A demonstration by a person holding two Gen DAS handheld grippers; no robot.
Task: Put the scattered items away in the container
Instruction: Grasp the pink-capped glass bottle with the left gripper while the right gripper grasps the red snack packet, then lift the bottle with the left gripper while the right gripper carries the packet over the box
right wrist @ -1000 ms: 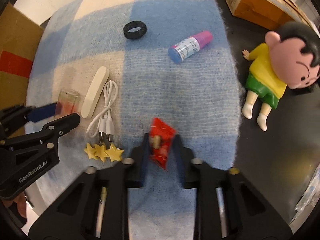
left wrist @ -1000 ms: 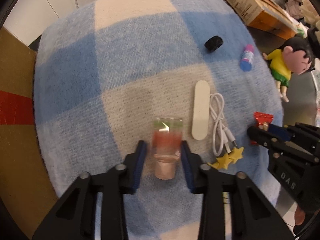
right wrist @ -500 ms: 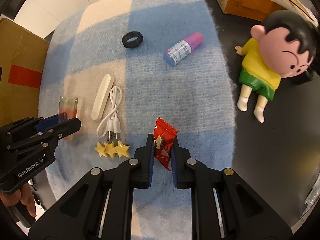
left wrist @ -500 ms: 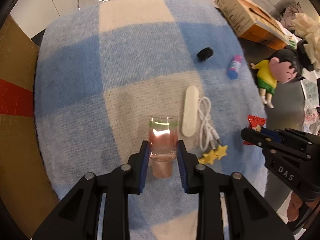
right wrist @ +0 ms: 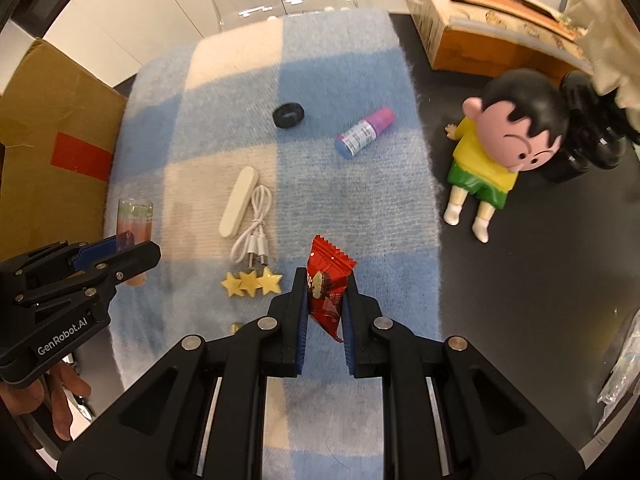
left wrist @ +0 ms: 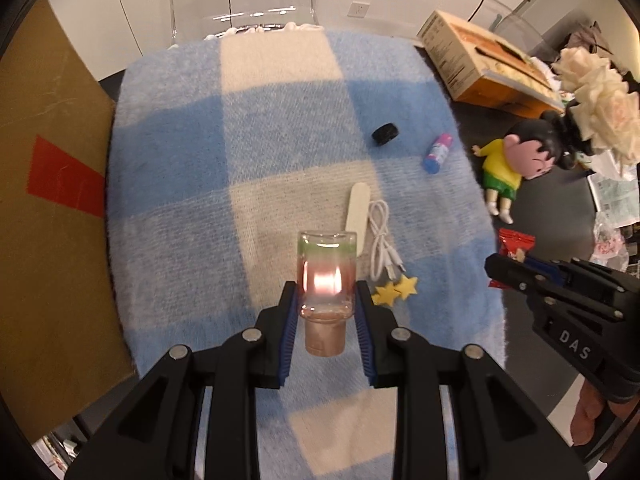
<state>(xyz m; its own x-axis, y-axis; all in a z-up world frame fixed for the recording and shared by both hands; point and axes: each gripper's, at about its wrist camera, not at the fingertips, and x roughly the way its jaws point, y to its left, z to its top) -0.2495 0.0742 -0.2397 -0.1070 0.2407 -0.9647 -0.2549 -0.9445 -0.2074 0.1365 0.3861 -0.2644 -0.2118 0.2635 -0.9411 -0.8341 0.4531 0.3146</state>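
Left hand-held gripper (left wrist: 326, 322): in my left hand, clenched on a small glass bottle (left wrist: 327, 270) with a pinkish cap, lifted clear of the checked blanket (left wrist: 180, 184).
Right hand-held gripper (right wrist: 325, 312): in my right hand, pinched tight on a red snack packet (right wrist: 326, 286) that hangs above the blanket.
Hard to make out: the bottle glares in my left view, so I cannot read its contents; the print on the packet is too small to read.
Cut off: the cardboard box (right wrist: 48, 152) with a red tape strip is on the left, only its outer wall in view; its inside is hidden, so I cannot tell what it holds.
Partly hidden: a small gold thing (right wrist: 235, 326) peeks from behind my right gripper's finger; I cannot tell what it is.
Second box: an orange carton (right wrist: 492, 28) at the far right on the dark worktop (right wrist: 520, 300), contents unseen.
On the blanket: black ring (right wrist: 289, 114), pink-capped tube (right wrist: 364, 133), white oval stick (right wrist: 238, 202) beside a coiled white cable (right wrist: 254, 230), three yellow stars (right wrist: 251, 283) just below the cable's plugs.
Off the blanket: doll (right wrist: 500, 152) in yellow shirt lying on the worktop.
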